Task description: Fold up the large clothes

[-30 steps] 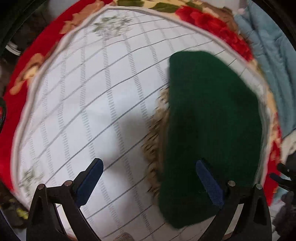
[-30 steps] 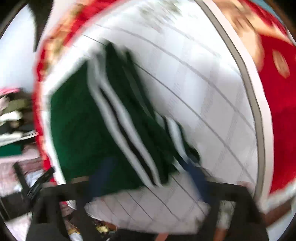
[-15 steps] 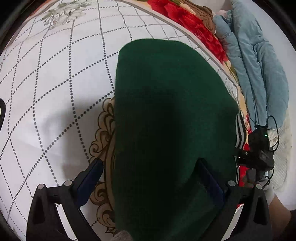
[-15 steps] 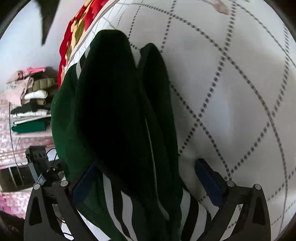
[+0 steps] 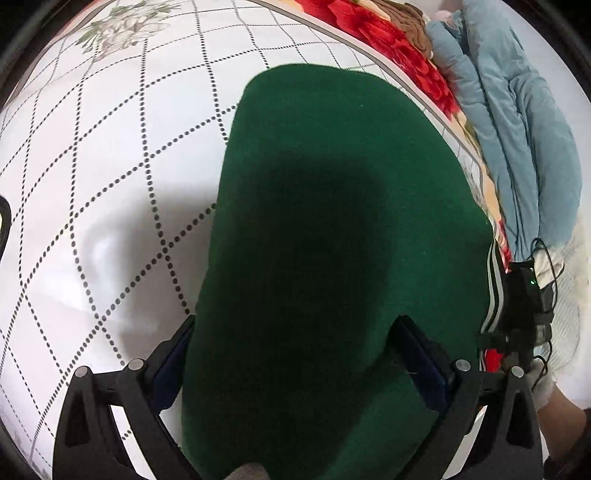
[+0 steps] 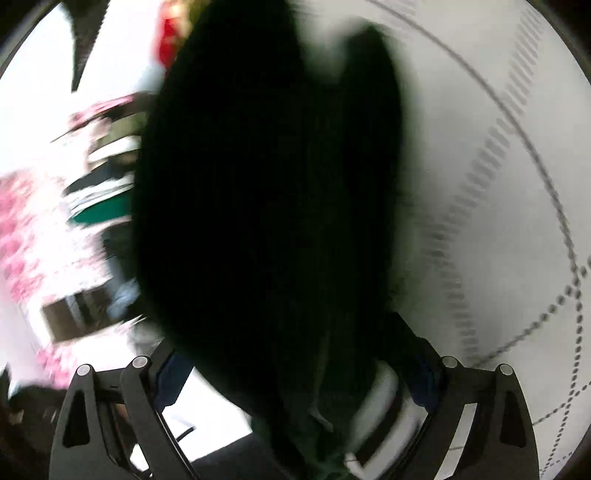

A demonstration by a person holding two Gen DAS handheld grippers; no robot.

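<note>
A dark green garment (image 5: 332,184) lies folded on a white dotted-grid bedcover (image 5: 110,147). Its black-and-white striped edge (image 5: 493,288) shows at the right. My left gripper (image 5: 293,325) points steeply down over the near end of the garment. Its jaws stand wide, and the cloth fills the gap and covers the inner pads. The right wrist view is blurred. There the garment (image 6: 266,166) looks almost black and lies between the fingers of my right gripper (image 6: 284,339). That gripper's wide jaws are closing, and white stripes (image 6: 384,391) show near its right finger.
A light blue padded jacket (image 5: 517,129) lies beyond the bedcover's right edge, over a red floral blanket (image 5: 388,33). A black device with cables (image 5: 524,306) and a person's hand (image 5: 561,410) are at the right. A blurred stack of folded clothes (image 6: 107,177) stands at the left.
Both grippers have come down close onto the green garment, which now fills the space between their fingers. The right view has sunk further and blurred; the left has held still lately.
</note>
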